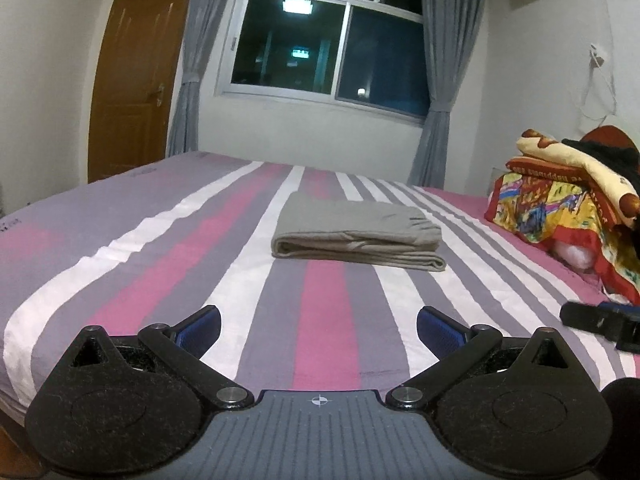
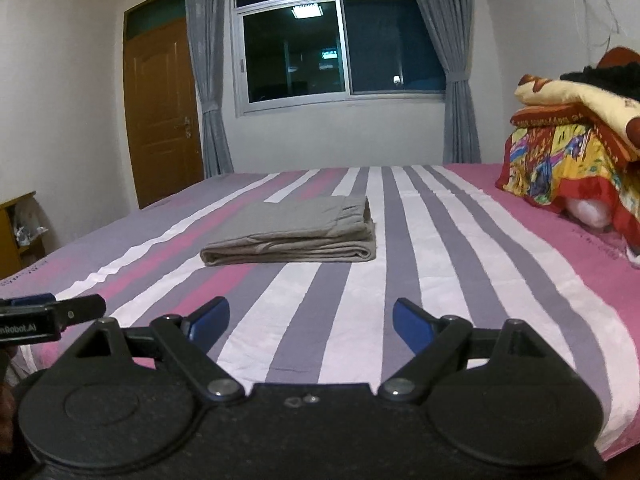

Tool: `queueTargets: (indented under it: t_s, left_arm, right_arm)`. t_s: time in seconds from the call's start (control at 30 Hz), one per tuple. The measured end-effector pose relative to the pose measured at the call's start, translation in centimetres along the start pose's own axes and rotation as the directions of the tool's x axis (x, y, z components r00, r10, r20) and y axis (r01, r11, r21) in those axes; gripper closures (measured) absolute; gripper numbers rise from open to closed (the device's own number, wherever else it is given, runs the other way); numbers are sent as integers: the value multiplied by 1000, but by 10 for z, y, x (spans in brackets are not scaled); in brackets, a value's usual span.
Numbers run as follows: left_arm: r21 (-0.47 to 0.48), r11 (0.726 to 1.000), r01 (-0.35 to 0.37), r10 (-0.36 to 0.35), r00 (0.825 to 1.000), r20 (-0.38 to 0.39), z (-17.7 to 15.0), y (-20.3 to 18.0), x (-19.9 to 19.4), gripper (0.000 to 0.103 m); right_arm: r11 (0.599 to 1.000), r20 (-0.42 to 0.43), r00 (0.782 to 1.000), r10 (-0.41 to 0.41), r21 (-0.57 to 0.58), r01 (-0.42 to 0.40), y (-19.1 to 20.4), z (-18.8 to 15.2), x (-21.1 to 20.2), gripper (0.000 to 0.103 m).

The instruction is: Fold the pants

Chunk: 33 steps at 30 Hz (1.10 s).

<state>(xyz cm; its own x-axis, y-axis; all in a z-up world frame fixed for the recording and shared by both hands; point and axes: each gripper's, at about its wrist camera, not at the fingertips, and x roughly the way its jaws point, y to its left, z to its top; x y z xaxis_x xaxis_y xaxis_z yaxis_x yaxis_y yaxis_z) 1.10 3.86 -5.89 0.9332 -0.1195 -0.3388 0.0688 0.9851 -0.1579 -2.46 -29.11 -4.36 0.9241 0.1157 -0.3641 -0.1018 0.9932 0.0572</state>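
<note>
Tool [image 1: 319, 330] above striped bed [image 1: 120, 280]

I see a striped bedsheet [image 1: 320, 320], a colourful bedding pile [image 2: 568, 168] (at its right edge), grey curtains [image 2: 208, 80], a wooden door [image 2: 160, 112].

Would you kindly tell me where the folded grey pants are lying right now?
The folded grey pants lie mid-bed on the striped bedsheet, centre in both wrist views, left of the colourful bedding pile, beyond both grippers.
</note>
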Motion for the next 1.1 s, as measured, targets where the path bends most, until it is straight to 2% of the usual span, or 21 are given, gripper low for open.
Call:
queueTargets:
  t_s: [0.37,1.1]
  left_arm:
    - [52,999,9,-10,1000,18,-4,-13,-2,0]
    - [63,998,20,-21,1000,19,-6,-17,-4,0]
  right_arm:
    - [1000,-8,1000,-4,-17,4,0,-3,3,14]
    - [1000,-6,1000,-13,-26,12,0,-4,4,14]
